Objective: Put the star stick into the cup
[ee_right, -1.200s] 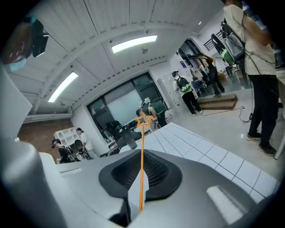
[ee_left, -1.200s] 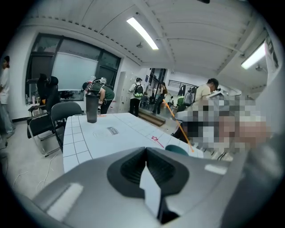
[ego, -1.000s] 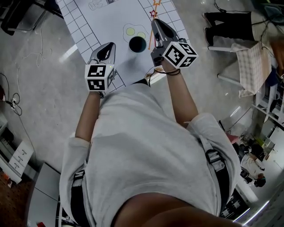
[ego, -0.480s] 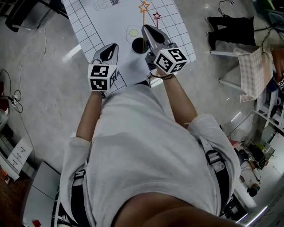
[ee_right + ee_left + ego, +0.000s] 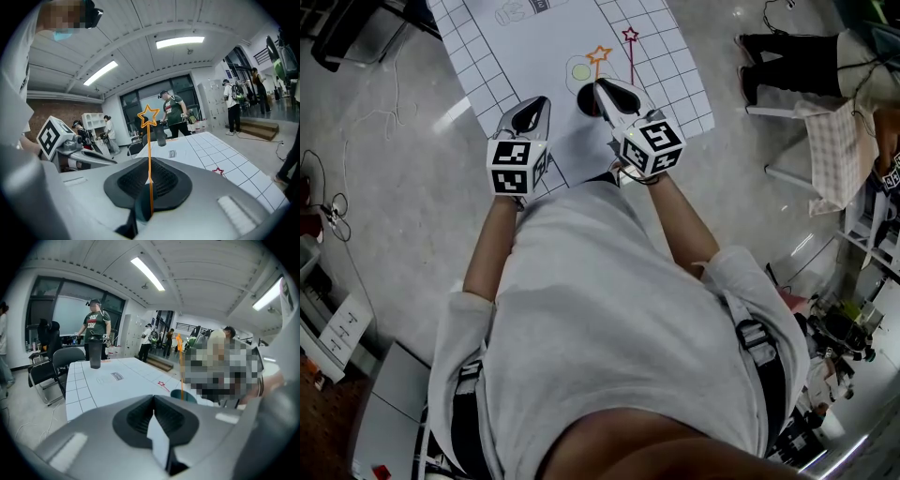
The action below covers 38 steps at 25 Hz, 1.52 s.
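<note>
Right gripper clamped on orange star stick, upright, above dark cup. Left gripper jaws together, empty, left of cup.

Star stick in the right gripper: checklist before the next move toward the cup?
1. Grip: right gripper shut on the orange star stick, shaft between the pads: ok.
2. Attitude: stick near upright, star on top: ok.
3. Alignment: in the left gripper view the shaft runs down to the mouth of the cup: ok.
4. Lower end inside the cup: cannot tell, the gripper hides it.
5. Left gripper shut, empty, apart from the cup: ok.
6. Red star stick lies on the mat, clear of the cup: ok.
</note>
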Each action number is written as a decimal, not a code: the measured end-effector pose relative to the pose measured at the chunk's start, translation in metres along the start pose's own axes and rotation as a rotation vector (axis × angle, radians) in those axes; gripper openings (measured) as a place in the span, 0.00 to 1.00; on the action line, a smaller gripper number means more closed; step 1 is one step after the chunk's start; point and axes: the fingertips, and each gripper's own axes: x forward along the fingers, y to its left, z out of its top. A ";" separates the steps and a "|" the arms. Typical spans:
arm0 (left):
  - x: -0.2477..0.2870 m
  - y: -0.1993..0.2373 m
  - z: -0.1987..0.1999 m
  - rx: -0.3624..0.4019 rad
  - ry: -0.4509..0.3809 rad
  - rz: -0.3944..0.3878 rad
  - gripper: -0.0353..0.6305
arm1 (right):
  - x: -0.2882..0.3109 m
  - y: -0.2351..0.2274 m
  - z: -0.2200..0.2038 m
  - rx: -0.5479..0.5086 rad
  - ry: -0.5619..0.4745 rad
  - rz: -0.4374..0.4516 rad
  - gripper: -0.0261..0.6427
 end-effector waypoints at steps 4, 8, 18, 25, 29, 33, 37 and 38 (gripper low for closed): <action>0.004 -0.003 0.000 0.006 0.005 -0.005 0.06 | 0.003 0.003 -0.009 -0.020 0.040 0.007 0.06; 0.007 -0.003 -0.002 0.008 0.017 -0.009 0.06 | 0.009 0.005 -0.018 -0.064 0.102 0.005 0.06; 0.023 -0.001 0.001 -0.018 0.025 0.001 0.06 | 0.003 -0.011 -0.008 -0.066 0.119 0.023 0.19; 0.035 0.015 -0.004 -0.079 0.045 0.063 0.06 | -0.003 -0.104 -0.024 -0.007 0.233 -0.170 0.16; 0.040 0.020 -0.010 -0.110 0.063 0.104 0.06 | 0.014 -0.157 -0.061 0.104 0.389 -0.255 0.16; 0.039 0.029 -0.021 -0.146 0.084 0.161 0.06 | 0.034 -0.181 -0.086 0.152 0.493 -0.267 0.16; 0.039 0.037 -0.030 -0.170 0.099 0.199 0.06 | 0.049 -0.193 -0.100 0.146 0.564 -0.276 0.16; 0.040 0.038 -0.031 -0.174 0.102 0.202 0.06 | 0.052 -0.195 -0.102 0.148 0.577 -0.284 0.16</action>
